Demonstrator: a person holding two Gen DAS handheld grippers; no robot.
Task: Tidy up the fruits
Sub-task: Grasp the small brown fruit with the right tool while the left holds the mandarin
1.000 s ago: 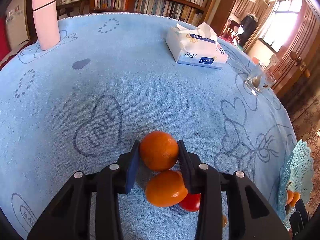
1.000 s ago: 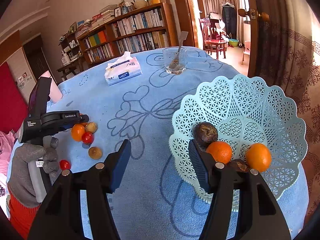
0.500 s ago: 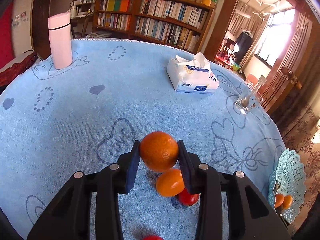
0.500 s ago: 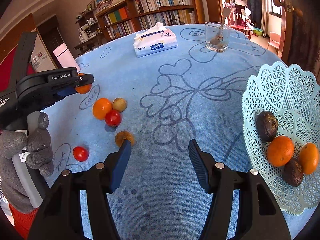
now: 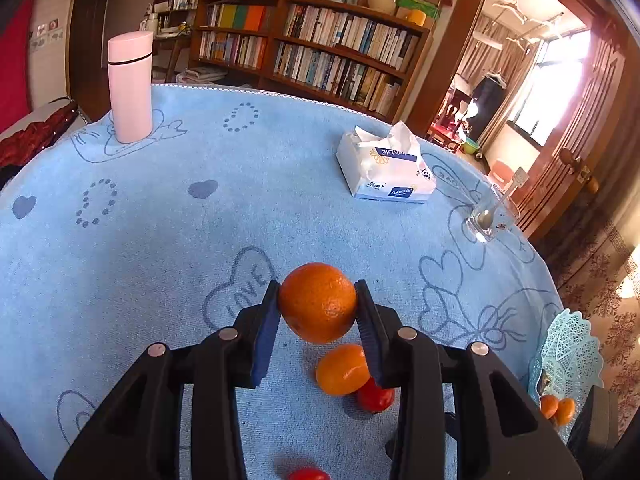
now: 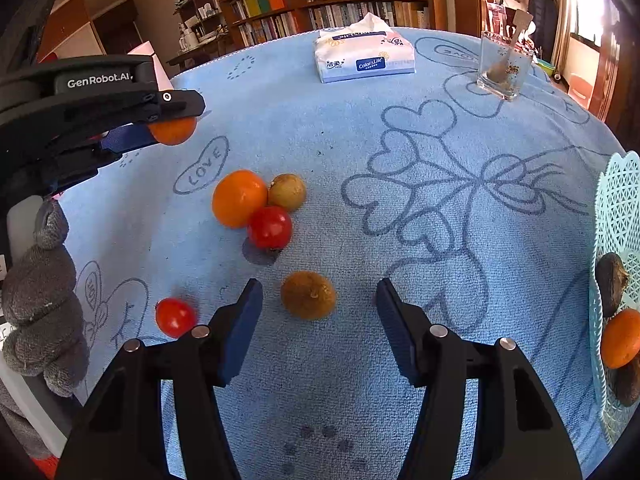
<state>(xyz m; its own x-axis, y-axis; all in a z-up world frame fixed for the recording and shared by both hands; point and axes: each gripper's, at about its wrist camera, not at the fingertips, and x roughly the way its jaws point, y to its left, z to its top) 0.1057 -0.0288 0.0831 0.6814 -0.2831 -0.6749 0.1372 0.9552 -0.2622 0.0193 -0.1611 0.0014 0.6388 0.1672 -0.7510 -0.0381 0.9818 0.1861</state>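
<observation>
My left gripper [image 5: 317, 304] is shut on an orange [image 5: 318, 302] and holds it above the blue cloth; in the right wrist view it hangs at the upper left [image 6: 172, 120]. Below it lie another orange [image 6: 239, 198], a red tomato [image 6: 270, 227] and a brownish fruit [image 6: 287, 192]. My right gripper [image 6: 318, 312] hovers over a second brown fruit [image 6: 308, 295], which sits between its closing jaws, untouched. A small tomato [image 6: 175, 317] lies left of it. The pale blue lattice basket [image 6: 620, 208] at the right edge holds an orange [image 6: 620, 338] and dark fruits.
A tissue pack [image 6: 364, 58] and a glass with a spoon [image 6: 505, 66] stand at the far side of the round table [image 6: 400, 140]. A pink flask [image 5: 130, 86] stands far left. A gloved hand [image 6: 44, 300] holds the left gripper. Bookshelves stand behind.
The left gripper has lifted the orange off the cloth. The right gripper has swung left from the basket toward the loose fruits and now sits low over the brown fruit.
</observation>
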